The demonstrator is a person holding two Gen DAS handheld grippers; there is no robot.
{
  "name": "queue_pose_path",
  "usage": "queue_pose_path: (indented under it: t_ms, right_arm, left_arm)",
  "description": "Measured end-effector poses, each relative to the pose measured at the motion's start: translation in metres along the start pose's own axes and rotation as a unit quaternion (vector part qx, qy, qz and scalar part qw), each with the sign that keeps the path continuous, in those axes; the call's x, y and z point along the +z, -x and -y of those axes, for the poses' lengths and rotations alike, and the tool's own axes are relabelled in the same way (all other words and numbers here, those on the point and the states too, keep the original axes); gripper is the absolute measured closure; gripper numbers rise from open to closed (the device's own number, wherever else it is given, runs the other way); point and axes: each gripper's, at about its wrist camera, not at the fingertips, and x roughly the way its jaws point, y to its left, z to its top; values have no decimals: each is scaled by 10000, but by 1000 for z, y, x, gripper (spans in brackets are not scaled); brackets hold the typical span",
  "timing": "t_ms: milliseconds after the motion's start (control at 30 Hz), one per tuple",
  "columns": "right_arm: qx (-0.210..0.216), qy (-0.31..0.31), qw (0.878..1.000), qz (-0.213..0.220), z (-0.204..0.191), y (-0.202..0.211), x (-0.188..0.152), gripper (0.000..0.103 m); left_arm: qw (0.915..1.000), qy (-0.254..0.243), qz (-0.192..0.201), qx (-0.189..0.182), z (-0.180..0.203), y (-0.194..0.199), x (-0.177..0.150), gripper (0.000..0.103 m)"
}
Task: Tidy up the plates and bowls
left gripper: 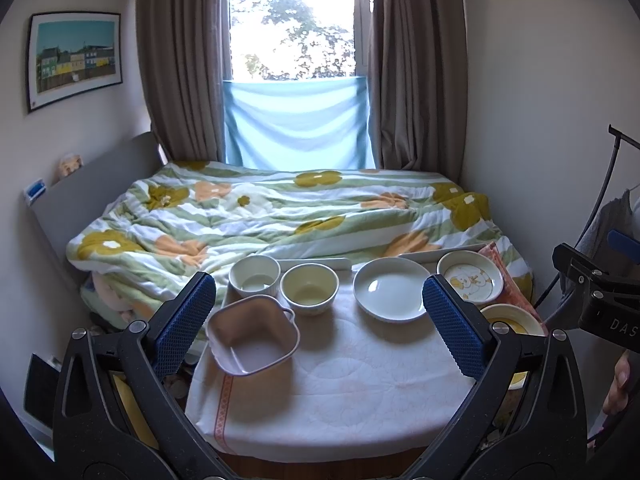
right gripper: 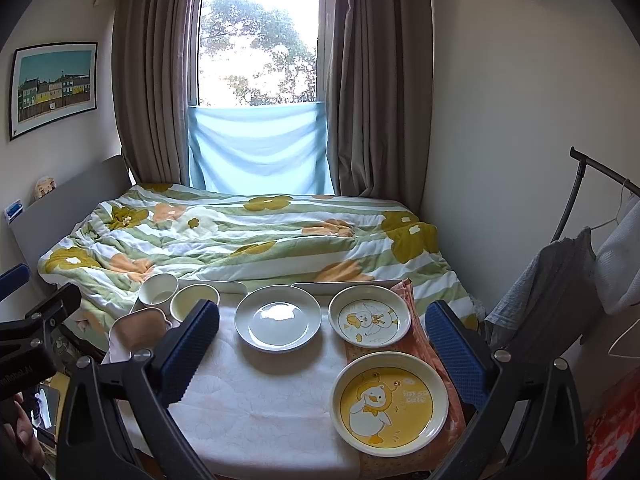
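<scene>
Both tongs, left (left gripper: 319, 316) and right (right gripper: 322, 350), are wide apart and hold nothing, with the bowls (left gripper: 309, 288) just ahead of the left one and the plates (right gripper: 277, 322) between the right one's fingers, all hard, smooth and easy to break, so pinch a rim.

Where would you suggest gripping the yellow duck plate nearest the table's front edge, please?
Grip the yellow duck plate by its raised rim on the near right side, one finger over and one under. It lies flat and wider than the jaws, so only the rim fits. The right gripper hangs open just above it, probably closest.
</scene>
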Motion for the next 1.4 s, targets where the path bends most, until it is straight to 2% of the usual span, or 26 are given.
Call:
queue_pose_path:
  t_ms: [1167, 1400]
  right_arm:
    - [-40, 34, 10000, -38, 0, -2, -1, 0]
    - [-53, -63, 9999, -125, -4, -3, -1, 0]
  left_arm:
    - [10000, 31, -6, -81, -6, -4, 2, 0]
    - [9997, -91, -146, -150, -6, -11, 4, 0]
